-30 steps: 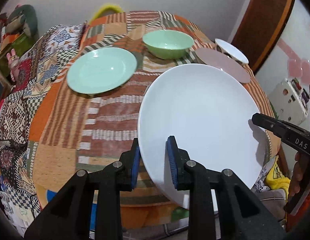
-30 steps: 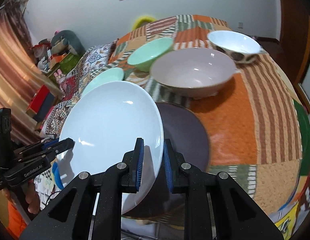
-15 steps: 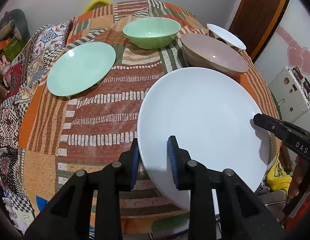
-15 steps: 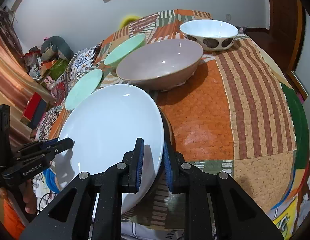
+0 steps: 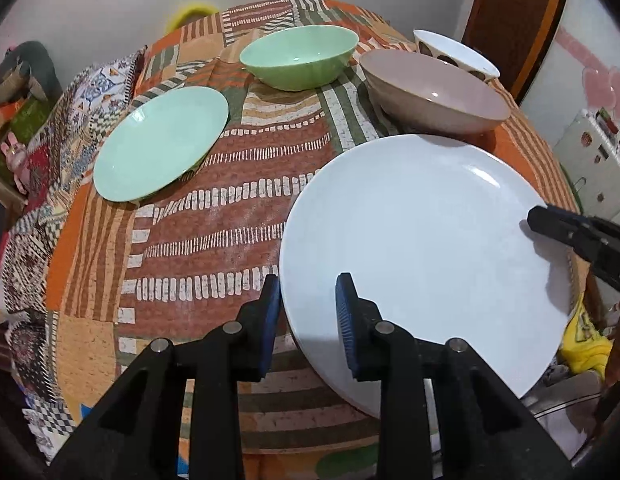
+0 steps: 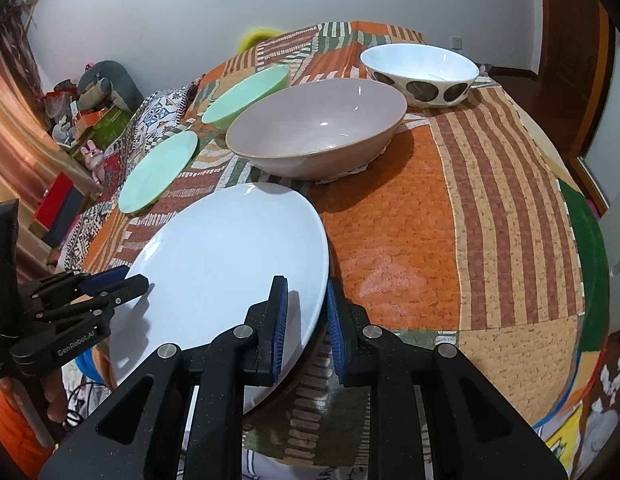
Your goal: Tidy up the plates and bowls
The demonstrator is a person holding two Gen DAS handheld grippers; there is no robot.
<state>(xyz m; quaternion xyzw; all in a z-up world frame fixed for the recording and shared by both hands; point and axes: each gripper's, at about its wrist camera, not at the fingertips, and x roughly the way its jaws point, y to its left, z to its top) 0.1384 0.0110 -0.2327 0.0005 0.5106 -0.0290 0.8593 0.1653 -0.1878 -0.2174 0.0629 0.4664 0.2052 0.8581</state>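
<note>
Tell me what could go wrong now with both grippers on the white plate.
1. Both the left gripper and right gripper pinch only the rim of the white plate; uneven lowering could twist it loose.
2. It sits at the table's near edge and may tip off when released.
3. The pink-brown bowl stands just beyond; pushing forward could knock it.

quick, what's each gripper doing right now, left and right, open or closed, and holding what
Left gripper: closed on the rim of the white plate.
Right gripper: closed on the same white plate's opposite rim.
</note>
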